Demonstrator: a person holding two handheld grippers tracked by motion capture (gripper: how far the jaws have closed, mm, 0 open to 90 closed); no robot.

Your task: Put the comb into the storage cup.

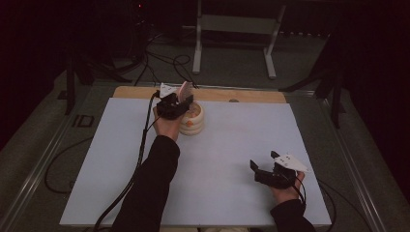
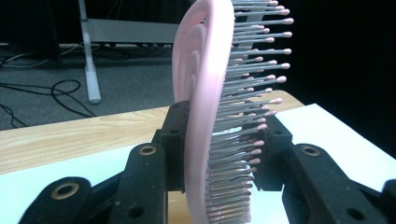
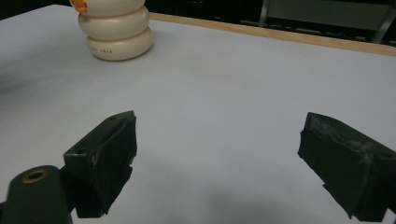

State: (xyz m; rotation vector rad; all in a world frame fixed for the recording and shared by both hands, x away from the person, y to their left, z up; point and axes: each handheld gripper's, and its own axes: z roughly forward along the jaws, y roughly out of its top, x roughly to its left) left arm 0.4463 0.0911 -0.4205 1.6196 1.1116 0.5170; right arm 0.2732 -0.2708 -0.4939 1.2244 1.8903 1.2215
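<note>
A pink hairbrush [image 2: 205, 102] with pink-tipped bristles stands on edge between the jaws of my left gripper [image 2: 217, 149], which is shut on it. From above, that gripper [image 1: 180, 101] hovers over a cream ribbed holder [image 1: 193, 123] at the back of the white mat, with the brush [image 1: 183, 90] sticking up from it. My right gripper [image 1: 263, 162] rests low at the front right of the mat, open, with nothing between its jaws. In its own view the right gripper [image 3: 217, 158] faces bare mat, and the cream holder [image 3: 116, 32] stands far off at the upper left.
A white mat [image 1: 232, 145] covers most of the wooden table, whose bare edge [image 1: 217, 94] shows at the back. Black cables [image 1: 140, 150] trail off the left side. A white metal stand [image 1: 232, 34] is on the floor behind the table.
</note>
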